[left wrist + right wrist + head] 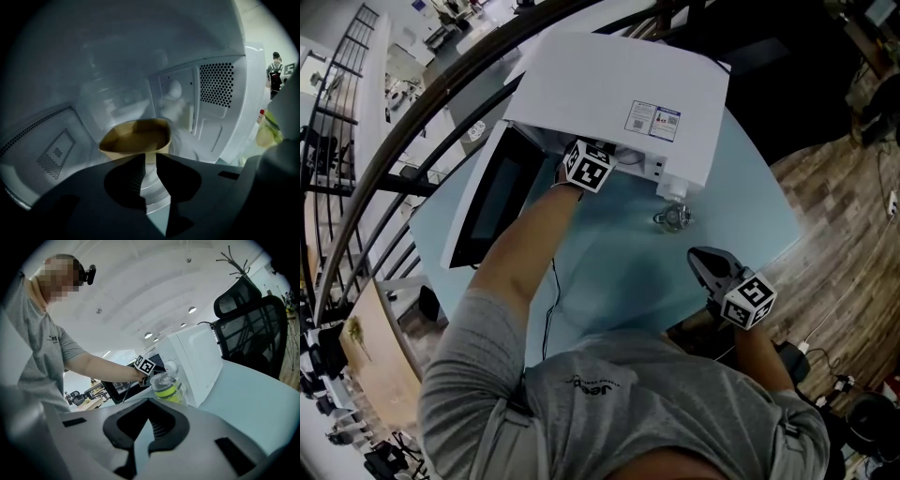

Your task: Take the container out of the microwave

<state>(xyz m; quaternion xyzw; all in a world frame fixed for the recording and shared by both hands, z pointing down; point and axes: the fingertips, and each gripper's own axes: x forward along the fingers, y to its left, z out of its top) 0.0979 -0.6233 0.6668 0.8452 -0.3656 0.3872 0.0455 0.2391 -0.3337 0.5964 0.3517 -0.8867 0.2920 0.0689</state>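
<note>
Reaching into the open microwave at the bench's far edge.
Left tool pinching near rim of tan container inside the microwave; right tool pressed together, empty, over bench's near right edge.

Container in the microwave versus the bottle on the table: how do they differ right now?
The container is tan and open-topped; the bottle is clear with a yellow-green band and a lid. The container sits inside the microwave; the bottle stands outside on the table, beside it. The left gripper is closed on the container's near rim; nothing touches the bottle. Both stand upright.
</note>
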